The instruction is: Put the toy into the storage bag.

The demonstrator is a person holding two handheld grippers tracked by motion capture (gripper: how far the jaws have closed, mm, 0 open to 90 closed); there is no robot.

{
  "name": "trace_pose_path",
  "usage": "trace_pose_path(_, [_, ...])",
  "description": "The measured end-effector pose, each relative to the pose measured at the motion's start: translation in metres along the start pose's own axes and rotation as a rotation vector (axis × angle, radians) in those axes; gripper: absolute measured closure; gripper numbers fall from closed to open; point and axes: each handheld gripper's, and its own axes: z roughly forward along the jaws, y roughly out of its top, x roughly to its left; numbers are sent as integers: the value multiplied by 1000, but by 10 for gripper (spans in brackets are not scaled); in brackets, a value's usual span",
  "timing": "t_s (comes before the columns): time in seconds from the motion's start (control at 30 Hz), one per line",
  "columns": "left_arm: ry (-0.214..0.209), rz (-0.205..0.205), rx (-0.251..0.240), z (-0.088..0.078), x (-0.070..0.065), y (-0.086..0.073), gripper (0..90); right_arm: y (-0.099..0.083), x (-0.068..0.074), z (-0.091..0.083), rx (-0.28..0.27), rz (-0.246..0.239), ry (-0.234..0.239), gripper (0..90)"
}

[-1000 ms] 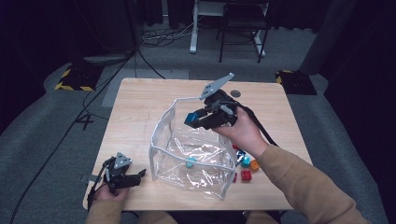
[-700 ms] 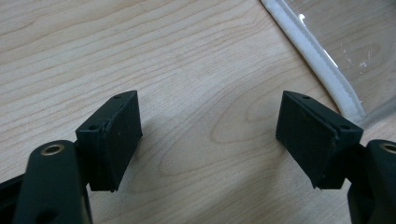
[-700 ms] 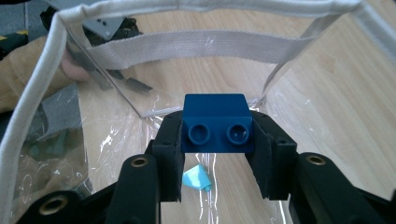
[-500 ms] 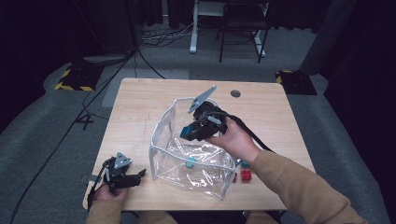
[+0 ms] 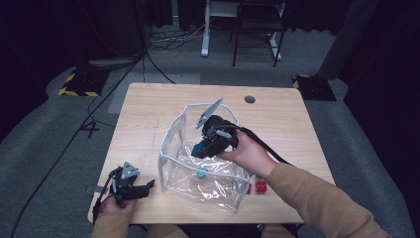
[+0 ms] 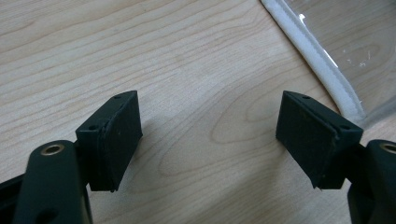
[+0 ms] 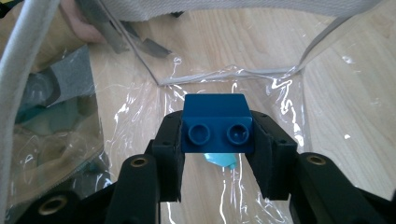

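Observation:
A clear plastic bag with a white zipper rim stands open at the table's middle. My right gripper reaches down into it, shut on a dark blue two-stud brick. A light teal piece lies on the bag's floor just below; it also peeks out under the brick. My left gripper rests open near the table's front left corner, left of the bag, its pads wide apart over bare wood. The bag's rim runs past them at the upper right.
Red bricks lie on the table just right of the bag, by my right forearm. A round grommet hole sits near the table's far edge. A chair and cables stand on the floor beyond.
My right gripper has come down and to the left with the blue brick, from above the bag's far rim into the bag. The left gripper has stayed put.

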Motion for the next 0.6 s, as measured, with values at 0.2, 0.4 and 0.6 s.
trace_pose_path(0.2, [0, 0, 0, 0, 0, 0, 228, -1, 1, 0, 4, 10, 23, 526])
trace_pose_path(0.4, [0, 1, 1, 0, 0, 0, 228, -1, 0, -11, -36, 10, 13, 531])
trace_pose_path(0.6, [0, 0, 0, 0, 0, 0, 227, -6, -4, -35, -114, 11, -23, 532])
